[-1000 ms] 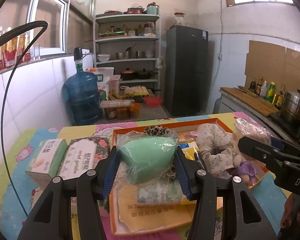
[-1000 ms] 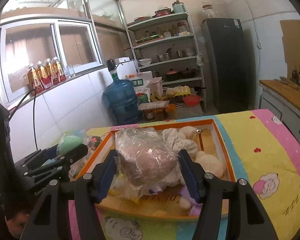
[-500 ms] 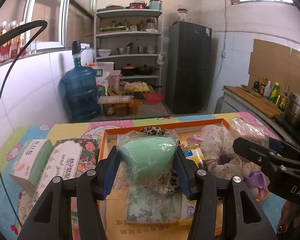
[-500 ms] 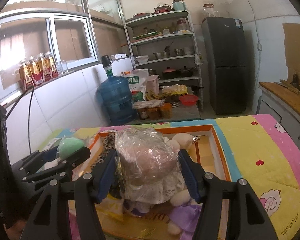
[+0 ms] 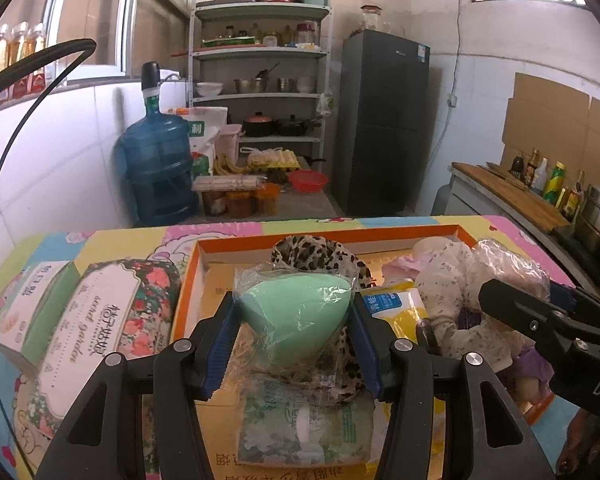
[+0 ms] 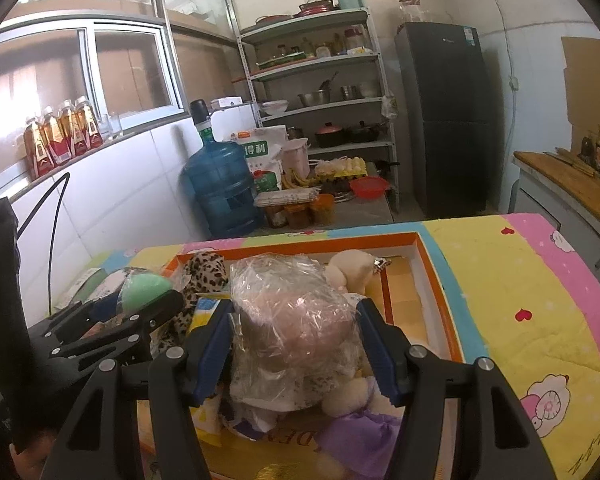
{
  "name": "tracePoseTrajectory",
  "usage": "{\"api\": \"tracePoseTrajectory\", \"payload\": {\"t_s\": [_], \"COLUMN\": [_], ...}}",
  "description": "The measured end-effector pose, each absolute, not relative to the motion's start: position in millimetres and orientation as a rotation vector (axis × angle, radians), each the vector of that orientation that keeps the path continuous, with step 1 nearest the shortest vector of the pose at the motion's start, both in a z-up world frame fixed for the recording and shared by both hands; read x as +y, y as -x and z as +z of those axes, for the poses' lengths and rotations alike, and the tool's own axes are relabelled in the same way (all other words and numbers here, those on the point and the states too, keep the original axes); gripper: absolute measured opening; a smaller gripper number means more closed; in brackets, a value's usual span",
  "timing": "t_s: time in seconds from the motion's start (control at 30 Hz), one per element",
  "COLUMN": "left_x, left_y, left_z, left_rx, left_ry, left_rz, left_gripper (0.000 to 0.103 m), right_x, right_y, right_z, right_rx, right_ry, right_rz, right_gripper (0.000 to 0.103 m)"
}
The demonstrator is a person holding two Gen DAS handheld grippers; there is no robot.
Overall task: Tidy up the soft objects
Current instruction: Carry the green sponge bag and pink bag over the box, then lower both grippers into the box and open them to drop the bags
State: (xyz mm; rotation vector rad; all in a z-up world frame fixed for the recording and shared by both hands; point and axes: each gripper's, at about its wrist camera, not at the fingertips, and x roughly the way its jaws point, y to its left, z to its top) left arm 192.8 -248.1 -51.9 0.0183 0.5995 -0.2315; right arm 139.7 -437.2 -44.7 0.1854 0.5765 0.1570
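Left gripper (image 5: 294, 334) bottom center of its own view, blue-padded fingers (image 5: 220, 340) clenched on a mint green sponge (image 5: 296, 320) sealed in clear plastic wrap; pads press both sides. Sponge sits above the orange-rimmed box (image 5: 188, 280), which fills the middle of the frame on the colourful cartoon-print counter (image 5: 112, 240).

Inside the box, under and behind the sponge: leopard-print cloth (image 5: 312, 252), a pale green tissue pack (image 5: 300, 428) at lower center, a blue-and-yellow packet (image 5: 396, 308) right of the sponge, a floral plush toy (image 5: 444, 280) at mid right. Two tissue boxes (image 5: 96, 320) lie left of the orange box, outside it, on the counter.

Right gripper (image 6: 296, 344) bottom center of the right wrist view, fingers (image 6: 216, 344) clenched on a pinkish soft lump in crinkled plastic wrap (image 6: 296, 312), held over the same box (image 6: 432, 280). Below it a cream plush (image 6: 352, 268) and purple cloth (image 6: 364, 436) in the box. Right part of the box is bare.

Each gripper shows in the other's view: right one at far right edge of the left view (image 5: 512, 300), left one at lower left of the right view (image 6: 148, 300) with the green sponge (image 6: 144, 290) in it.

Background: blue water jug (image 5: 156, 168), metal shelf rack (image 5: 260, 92), dark fridge (image 5: 384, 120).
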Motion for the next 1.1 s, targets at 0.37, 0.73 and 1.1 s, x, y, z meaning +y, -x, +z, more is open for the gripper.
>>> {"api": "tracePoseTrajectory", "payload": {"t_s": [0.37,0.73,1.1], "left_x": [-250,-248,-245], "left_y": [-200,-204,-210], "left_z": [-61,-64,-67], "left_rx": [0.647,0.678,0.699], "left_ry": [-0.001,0.033,0.048], "left_rz": [-0.248,-0.266,-0.277], "left_gripper": [0.055,0.057,0.067], "right_x": [-430,-424,-430], "right_y": [-149,-150,-151], "right_z": [-50,-53,-56], "right_rx": [0.604,0.607,0.616], "right_ry": [-0.148,-0.137,-0.161], "right_rz": [0.126,0.110,0.115], "right_gripper": [0.062,0.063,0.064]}}
